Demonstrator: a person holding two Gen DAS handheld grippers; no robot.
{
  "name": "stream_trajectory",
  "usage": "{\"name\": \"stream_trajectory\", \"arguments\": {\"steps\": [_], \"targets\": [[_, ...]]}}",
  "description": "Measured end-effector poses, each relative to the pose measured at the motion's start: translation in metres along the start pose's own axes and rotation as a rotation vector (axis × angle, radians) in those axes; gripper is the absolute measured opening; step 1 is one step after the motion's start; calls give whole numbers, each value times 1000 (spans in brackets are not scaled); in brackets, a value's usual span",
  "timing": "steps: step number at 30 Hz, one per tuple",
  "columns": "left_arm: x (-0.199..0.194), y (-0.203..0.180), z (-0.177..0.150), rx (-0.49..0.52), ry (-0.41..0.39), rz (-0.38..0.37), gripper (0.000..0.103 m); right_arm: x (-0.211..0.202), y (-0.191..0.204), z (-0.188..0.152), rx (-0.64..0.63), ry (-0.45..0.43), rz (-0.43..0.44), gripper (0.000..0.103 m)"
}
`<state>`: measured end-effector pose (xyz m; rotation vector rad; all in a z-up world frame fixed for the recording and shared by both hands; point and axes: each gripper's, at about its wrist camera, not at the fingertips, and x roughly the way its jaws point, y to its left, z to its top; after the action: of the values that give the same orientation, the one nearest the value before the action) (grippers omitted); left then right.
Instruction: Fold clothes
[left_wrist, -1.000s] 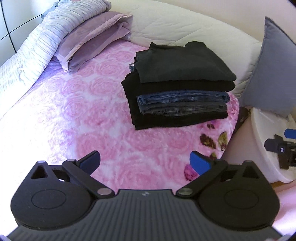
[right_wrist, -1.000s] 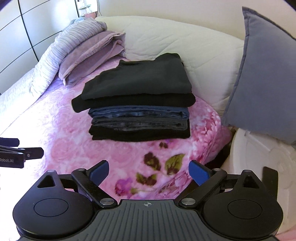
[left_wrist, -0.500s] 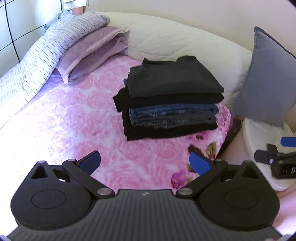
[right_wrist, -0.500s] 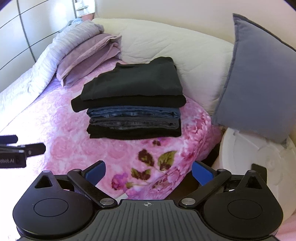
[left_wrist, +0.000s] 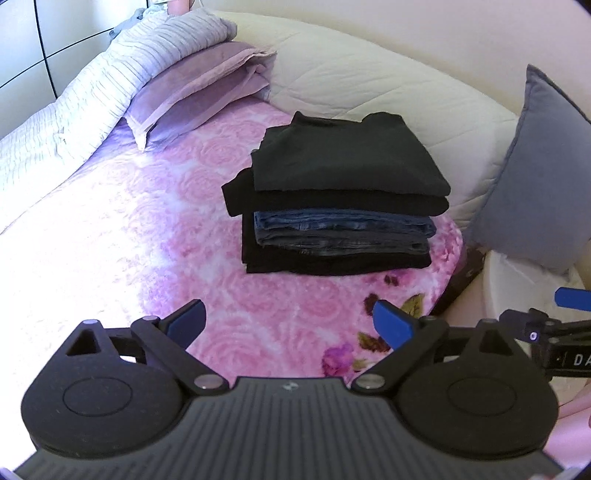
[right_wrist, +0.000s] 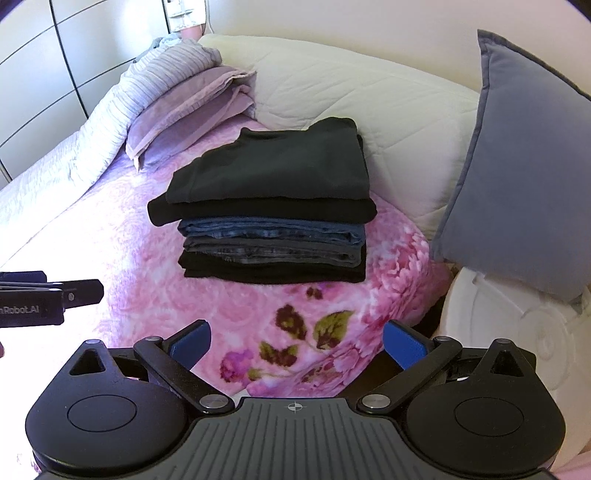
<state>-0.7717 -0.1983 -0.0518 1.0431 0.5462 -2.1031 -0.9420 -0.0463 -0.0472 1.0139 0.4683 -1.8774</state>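
A: Risk check, L to R. What can go wrong?

B: The left gripper (left_wrist: 288, 321) hangs w/ jaws spread wide, nothing between the blue pads. If it drops in low from the left it likely clips the black layer that sticks out on the left side of the clothes stack (left_wrist: 336, 199) and drags the top shirt (left_wrist: 343, 155) askew.

A: And the stack itself?

B: Five or so layers: black shirt on top, black under it, jeans (left_wrist: 343, 229) mid, black at the base. Edges aren't flush, so a sideways nudge prob. slides the upper two off the denim. It also sits near the right edge of the pink bedspread (left_wrist: 155, 229), so a shove that way may tip it toward the white bin (right_wrist: 517, 332).

A: Right side?

B: The right gripper (right_wrist: 297, 343) is released too; its jaws have just been opening, nothing between them. Main hazard there: snagging the bedspread's hanging corner.

A: Where's the stack vs the jaws?

B: Ahead of and beyond both, apart from the pads, no contact. In the left view it's centre-right; in the right view, centre-left. The grey cushion (right_wrist: 517, 166) stands further right, clear of it.
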Motion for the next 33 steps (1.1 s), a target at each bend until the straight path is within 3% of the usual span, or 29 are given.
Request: {"name": "stream_trajectory", "arguments": {"steps": [12,21,33], "targets": [[1,4,4,-9,-9,-26,96,-2,1,2,9,-11,-8,102],[7,10,6,2,5,26,96,-1,18,5,3,16,-22,102],[10,22,0,-6,36,11,96,0,43,5,19,46,-11,102]]}}
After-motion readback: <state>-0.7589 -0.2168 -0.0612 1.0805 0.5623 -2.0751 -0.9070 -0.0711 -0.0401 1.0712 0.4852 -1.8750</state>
